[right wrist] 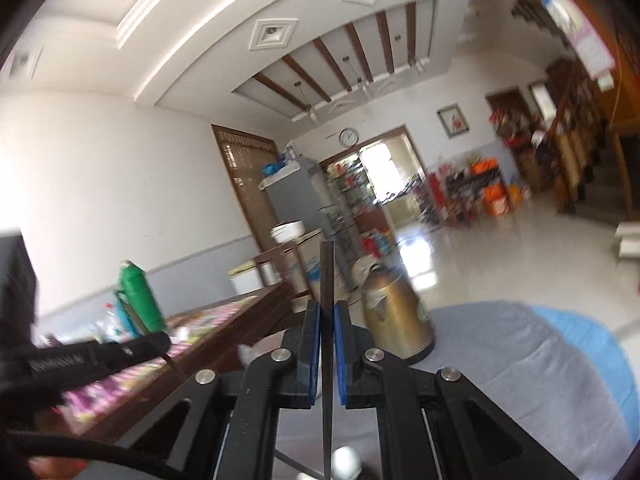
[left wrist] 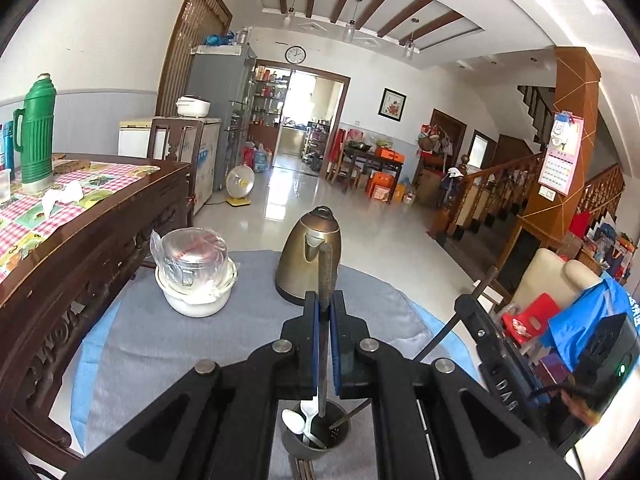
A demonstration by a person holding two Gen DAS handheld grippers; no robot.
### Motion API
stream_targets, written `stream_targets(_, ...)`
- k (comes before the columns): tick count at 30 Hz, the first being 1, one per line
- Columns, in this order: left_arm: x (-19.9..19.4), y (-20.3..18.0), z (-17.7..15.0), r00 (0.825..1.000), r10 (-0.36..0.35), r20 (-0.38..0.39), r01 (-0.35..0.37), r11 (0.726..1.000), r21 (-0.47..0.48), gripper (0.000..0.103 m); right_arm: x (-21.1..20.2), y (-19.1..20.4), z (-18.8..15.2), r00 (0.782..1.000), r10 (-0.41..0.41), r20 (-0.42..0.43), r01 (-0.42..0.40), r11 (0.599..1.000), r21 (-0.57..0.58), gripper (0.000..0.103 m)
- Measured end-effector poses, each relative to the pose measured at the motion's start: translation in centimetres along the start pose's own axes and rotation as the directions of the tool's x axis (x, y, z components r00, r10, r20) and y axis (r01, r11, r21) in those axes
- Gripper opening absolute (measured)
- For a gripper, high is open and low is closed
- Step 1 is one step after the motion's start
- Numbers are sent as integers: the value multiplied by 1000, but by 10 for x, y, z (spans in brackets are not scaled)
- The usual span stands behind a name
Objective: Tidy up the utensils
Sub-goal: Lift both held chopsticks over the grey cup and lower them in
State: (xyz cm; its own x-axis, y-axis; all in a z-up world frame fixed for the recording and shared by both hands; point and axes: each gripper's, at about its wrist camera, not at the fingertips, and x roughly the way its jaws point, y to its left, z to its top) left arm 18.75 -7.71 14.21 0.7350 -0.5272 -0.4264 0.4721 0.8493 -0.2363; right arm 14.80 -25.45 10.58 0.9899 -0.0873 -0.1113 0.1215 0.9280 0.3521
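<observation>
My left gripper (left wrist: 325,300) is shut on a dark chopstick (left wrist: 326,268) that stands upright. Its lower end reaches down into a grey utensil cup (left wrist: 316,446) below the jaws. The cup holds white spoons (left wrist: 294,422) and a metal spoon. At the right of this view is the right gripper (left wrist: 466,306), with a thin dark stick slanting down toward the cup. In the right wrist view my right gripper (right wrist: 327,308) is shut on another dark chopstick (right wrist: 327,272), also upright. A white spoon (right wrist: 346,460) shows below it. The left gripper (right wrist: 160,342) appears at the left, blurred.
A brass-coloured kettle (left wrist: 310,256) and a white pot holding a bagged steel container (left wrist: 194,276) stand on the grey cloth (left wrist: 160,340) over a blue-covered round table. A carved wooden table (left wrist: 80,248) with a checked cloth and a green thermos (left wrist: 36,136) lies to the left.
</observation>
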Motion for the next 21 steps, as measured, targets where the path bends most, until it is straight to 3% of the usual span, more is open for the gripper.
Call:
stream_targets(6, 37, 7, -34, 994, 18, -111, -22, 999, -36, 5, 22, 6, -34, 997, -49, -64, 44, 996, -78, 7)
stream_targets(10, 50, 15, -54, 981, 12, -194, -21, 999, -45, 5, 21, -6, -46, 990, -13, -143, 7, 999, -38, 8)
stream_targets(14, 46, 15, -59, 977, 13, -212, -20, 999, -31, 5, 13, -20, -50, 980, 29, -199, -21, 999, 42, 11)
stream_targets(16, 40, 15, -60, 981, 16, -196, -22, 999, -26, 5, 5, -28, -51, 977, 49, -208, -33, 996, 78, 20)
stream_targets(17, 38, 14, -59, 982, 20, -189, -24, 999, -21, 5, 0, -31, -51, 977, 56, -206, -37, 995, 93, 31)
stream_targets(19, 37, 13, -58, 982, 38, -186, -40, 999, -10, 5, -8, -35, -53, 980, 59, -191, -36, 992, 121, 61)
stream_targets(21, 33, 15, -59, 980, 28, -195, -32, 999, -21, 5, -19, -38, -53, 983, 63, -171, -40, 990, 137, 62)
